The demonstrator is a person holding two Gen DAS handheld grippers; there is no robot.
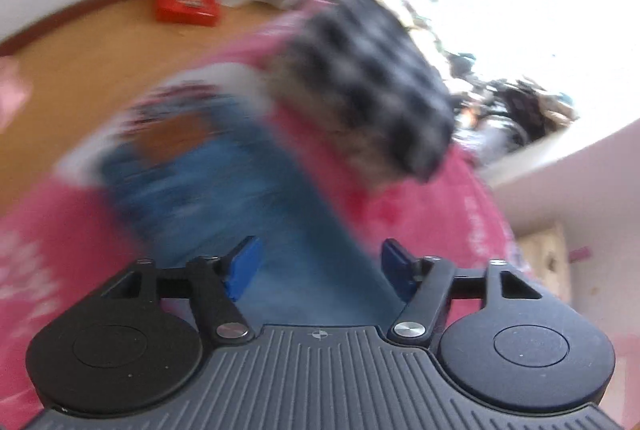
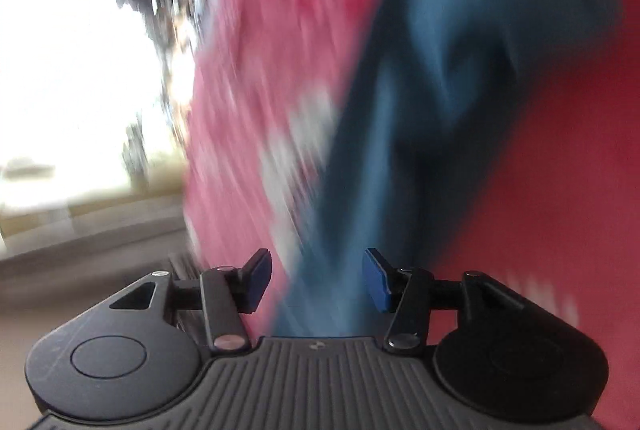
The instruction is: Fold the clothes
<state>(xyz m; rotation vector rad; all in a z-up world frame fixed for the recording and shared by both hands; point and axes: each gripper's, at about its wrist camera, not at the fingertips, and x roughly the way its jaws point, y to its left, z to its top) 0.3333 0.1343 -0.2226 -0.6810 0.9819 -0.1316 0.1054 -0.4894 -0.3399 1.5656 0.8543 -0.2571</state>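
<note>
Pink-and-red patterned bed cover (image 1: 440, 214) fills both views, wood floor at 10 o'clock. Blue denim garment (image 1: 224, 182) lies stretched on it, running between both claws, probably lined up for a fold. Left claw (image 1: 318, 270) and right claw (image 2: 318, 280) both gape wide, gripping nothing. Heavy motion blur; black-and-white checked item (image 1: 368, 78) unidentifiable.

Motion blur smears the blue denim garment (image 1: 224, 190) and the black-and-white checked cloth bundle (image 1: 368, 86); its near end is hidden under both gripper bodies.
</note>
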